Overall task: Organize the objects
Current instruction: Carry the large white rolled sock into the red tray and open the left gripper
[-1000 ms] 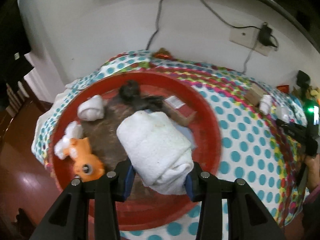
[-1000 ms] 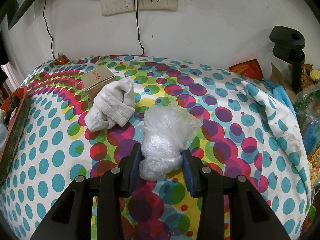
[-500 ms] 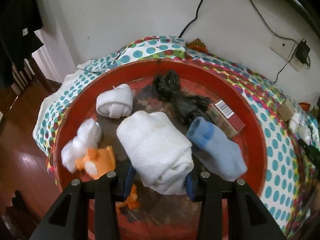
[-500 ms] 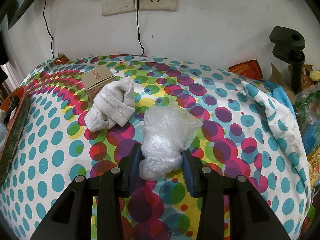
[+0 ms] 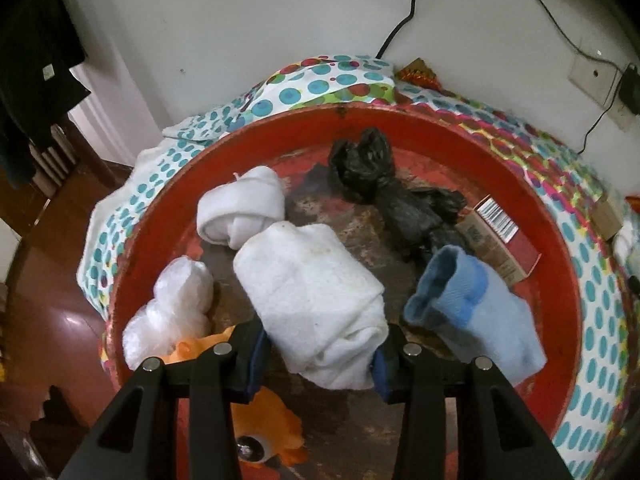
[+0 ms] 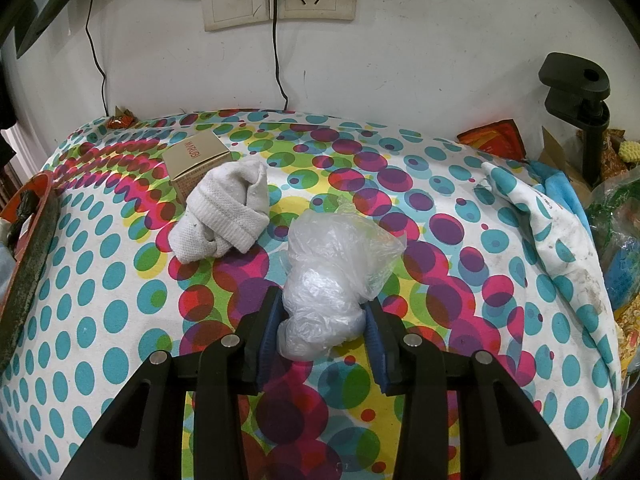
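Note:
In the left wrist view, a round red tray (image 5: 560,280) sits on the dotted tablecloth. A white rolled towel (image 5: 308,292) lies in the tray's middle, its near end between the pads of my left gripper (image 5: 320,356). The jaws are opening, but the pads still touch the towel. Around it lie a rolled white sock (image 5: 240,208), a black bag (image 5: 384,196), a blue sock (image 5: 472,312), a red-and-brown box (image 5: 500,236), a clear plastic bundle (image 5: 172,312) and an orange toy (image 5: 264,432). In the right wrist view, my right gripper (image 6: 320,332) is shut on a crumpled clear plastic bag (image 6: 332,276) on the cloth.
A grey-white rolled sock (image 6: 224,212) leans on a small tan box (image 6: 196,160) left of the bag. The tray's edge (image 6: 28,248) shows at far left. A black clamp stand (image 6: 576,88) and packets crowd the right. Wall sockets with cables are behind.
My left gripper has carried the towel further over the tray and lower, down among the items there. The right gripper and its bag have not moved.

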The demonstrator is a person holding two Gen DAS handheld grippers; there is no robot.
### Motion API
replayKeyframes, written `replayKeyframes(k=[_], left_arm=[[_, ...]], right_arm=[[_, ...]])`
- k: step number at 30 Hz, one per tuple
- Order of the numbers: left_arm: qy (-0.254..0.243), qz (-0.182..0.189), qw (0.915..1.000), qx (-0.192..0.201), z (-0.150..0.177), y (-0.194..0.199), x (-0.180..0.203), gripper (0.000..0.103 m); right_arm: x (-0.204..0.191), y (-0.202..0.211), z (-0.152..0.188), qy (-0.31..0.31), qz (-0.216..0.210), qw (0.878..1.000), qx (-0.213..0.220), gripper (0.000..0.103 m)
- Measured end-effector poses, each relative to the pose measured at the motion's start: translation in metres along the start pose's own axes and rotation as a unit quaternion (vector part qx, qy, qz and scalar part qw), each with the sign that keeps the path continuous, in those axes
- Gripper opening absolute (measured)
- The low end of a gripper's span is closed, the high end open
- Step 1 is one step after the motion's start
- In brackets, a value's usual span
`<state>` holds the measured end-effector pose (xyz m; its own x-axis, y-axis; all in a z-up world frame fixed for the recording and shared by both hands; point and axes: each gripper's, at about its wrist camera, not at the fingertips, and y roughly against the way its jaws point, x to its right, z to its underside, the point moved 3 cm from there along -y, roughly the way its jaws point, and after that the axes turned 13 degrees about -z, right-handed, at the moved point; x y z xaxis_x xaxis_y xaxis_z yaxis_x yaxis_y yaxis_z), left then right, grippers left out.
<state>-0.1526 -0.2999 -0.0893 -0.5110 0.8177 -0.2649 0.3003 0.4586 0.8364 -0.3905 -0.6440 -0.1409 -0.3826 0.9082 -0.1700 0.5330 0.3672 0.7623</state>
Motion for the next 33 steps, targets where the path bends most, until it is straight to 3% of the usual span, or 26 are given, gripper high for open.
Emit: replayKeyframes(k=[8, 13, 19, 33], left_arm=[[-0.020, -0.006, 0.9998, -0.003, 0.005, -0.003, 0.005, 0.045], [-0.016, 0.000, 0.9998, -0.006, 0.005, -0.001, 0.003, 0.050], [-0.031, -0.017, 0.9993, 0.012, 0.003, 0.010, 0.003, 0.059], [-0.042, -0.010, 0.9986, 0.029, 0.009, 0.040, 0.000, 0.059]], right_arm=[[0.002, -0.001, -0.001, 0.001, 0.001, 1.000, 0.000, 0.038], [0.003, -0.001, -0.001, 0.001, 0.001, 1.000, -0.001, 0.038], [0.003, 0.000, -0.003, 0.001, 0.001, 1.000, -0.001, 0.039], [0.003, 0.000, -0.003, 0.001, 0.004, 1.000, -0.002, 0.041]])
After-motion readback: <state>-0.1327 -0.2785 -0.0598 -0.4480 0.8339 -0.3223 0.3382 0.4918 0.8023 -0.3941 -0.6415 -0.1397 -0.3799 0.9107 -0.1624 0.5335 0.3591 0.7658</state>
